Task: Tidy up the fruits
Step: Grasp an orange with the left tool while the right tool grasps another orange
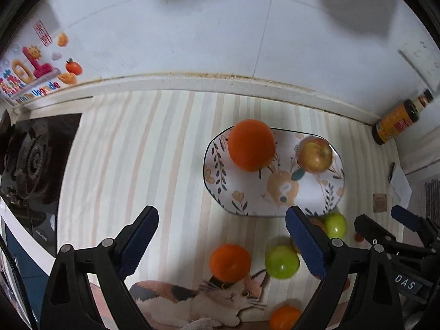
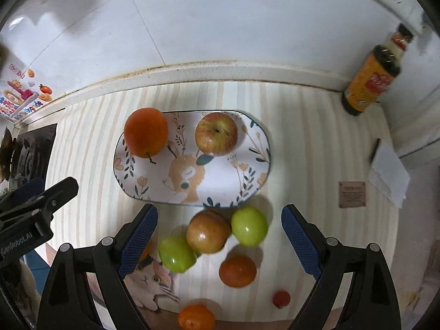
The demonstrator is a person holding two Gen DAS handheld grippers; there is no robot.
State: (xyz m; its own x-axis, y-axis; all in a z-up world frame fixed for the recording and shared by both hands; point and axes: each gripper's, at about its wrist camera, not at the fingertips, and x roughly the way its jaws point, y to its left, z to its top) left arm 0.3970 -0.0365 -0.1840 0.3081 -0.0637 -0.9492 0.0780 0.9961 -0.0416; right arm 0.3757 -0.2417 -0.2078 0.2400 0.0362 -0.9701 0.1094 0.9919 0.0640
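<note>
Mat: your striped mat [image 2: 316,143] with a cat print at its lower edge covers most of both views, running up to the white wall ledge
Plate: the floral plate [image 2: 228,176] sits centre frame in the right wrist view, right of centre in the left wrist view
Left gripper: your left gripper [image 1: 221,244] hangs with its blue pads spread wide, nothing between them
Right gripper: your right gripper [image 2: 220,243] is likewise wide apart, gripping nothing, above the loose fruit
Bottle: an orange-labelled bottle [image 2: 371,79] stands upper right by the wall
Large orange: the big orange [image 2: 145,132] rests on the plate's upper left
Red apple: one red apple [image 2: 216,133] lies on the plate, upper middle
Loose fruit: just below the plate you see a second apple [image 2: 208,231] touching two green apples [image 2: 249,229] [image 2: 177,254]; lower down, a small orange [image 2: 238,271]
</note>
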